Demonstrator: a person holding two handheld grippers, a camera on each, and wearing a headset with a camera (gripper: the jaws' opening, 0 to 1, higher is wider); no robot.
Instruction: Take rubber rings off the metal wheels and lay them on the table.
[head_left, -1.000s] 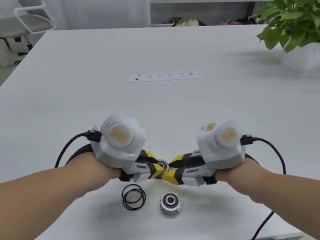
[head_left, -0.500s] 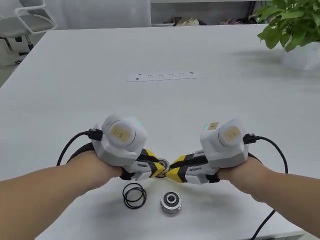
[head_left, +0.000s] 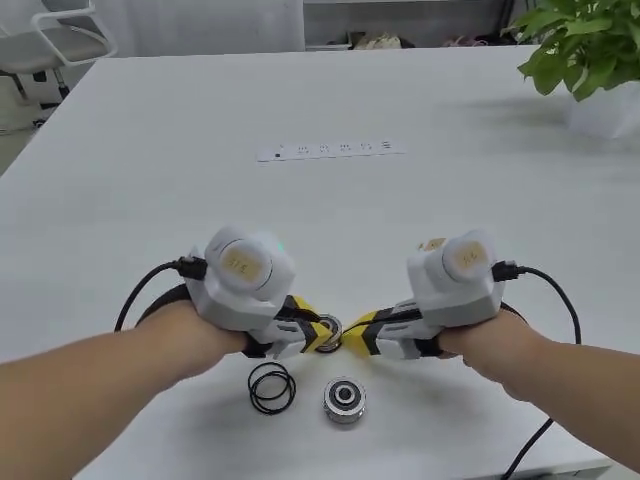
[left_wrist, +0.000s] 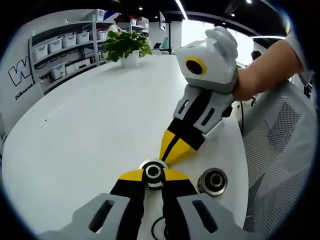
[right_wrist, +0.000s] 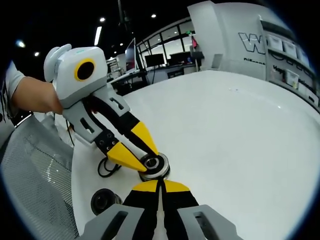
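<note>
The left gripper (left_wrist: 152, 175) is squeezing a metal wheel (left_wrist: 152, 170) low over the table (head_left: 420, 200). The right gripper (right_wrist: 160, 185), claws together, is poking its rim. Loose rubber rings (head_left: 270, 387) are lying at 7 o'clock from it. A hard tug could be yanking the wheel free, sending it rolling away.

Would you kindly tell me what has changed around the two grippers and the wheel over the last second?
The right gripper has drawn back slightly to the person's right, so its shut jaws now sit at the rim of the metal wheel. The left gripper stays clamped on that wheel. Nothing was visibly let go. The rubber rings and the second wheel lie on the table as before.
</note>
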